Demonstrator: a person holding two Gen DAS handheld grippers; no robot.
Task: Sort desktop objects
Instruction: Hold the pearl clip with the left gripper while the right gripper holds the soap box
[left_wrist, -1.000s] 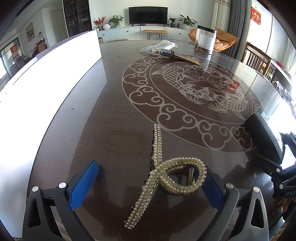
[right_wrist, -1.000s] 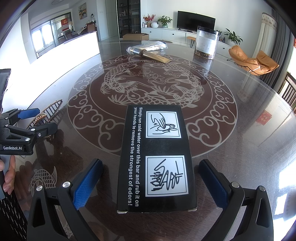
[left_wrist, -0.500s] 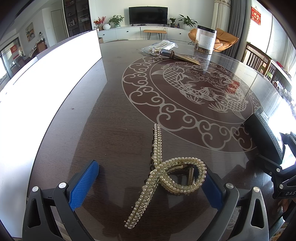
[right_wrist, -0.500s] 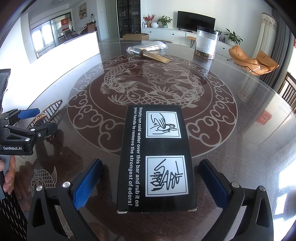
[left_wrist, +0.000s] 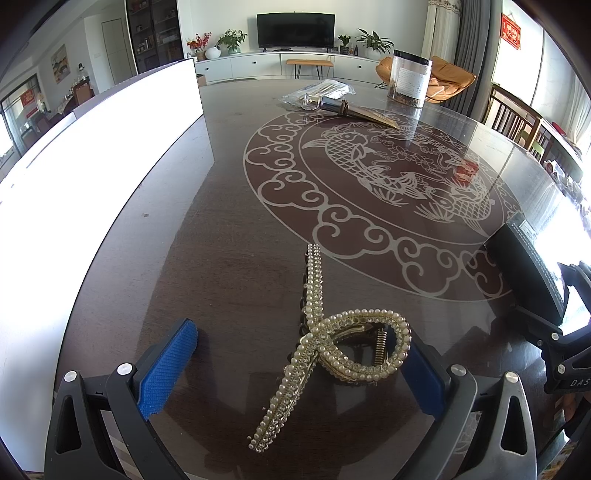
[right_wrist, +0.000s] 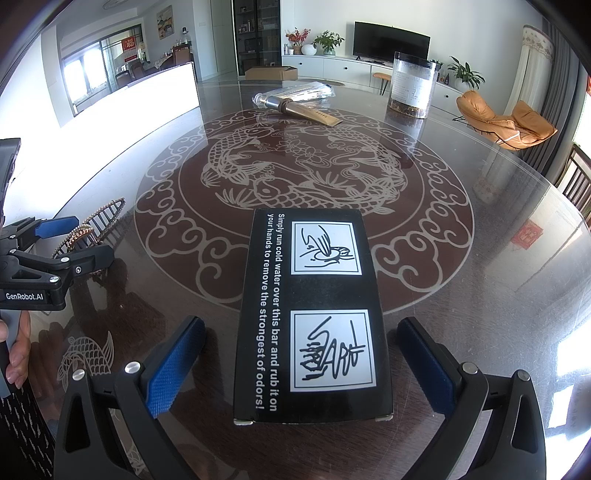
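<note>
**Both tools open, each straddling its object**

Left tool sat on the table with pads spread wide apart, nothing gripped. Pearl clip lay between the pads, its loop end touching or just beside the right pad, left pad well apart from it. Best grasp, by my read: close across the looped body near the spring, not the thin beaded tail, which would likely pivot or slip. Centre first, since the clip sat off to the right.

Right tool also spread apart, empty. Black box lay flat between its pads, long axis pointing away, gaps on both sides. Square closing on the long side walls should hold; box looked rigid, though the glossy table could let it skid.

Table was dark, glossy and round with a fish and cloud inlay. Far side held a plastic bag, a wrapped tube and a clear jar. Behind: living room, TV, plants, orange chair.
</note>
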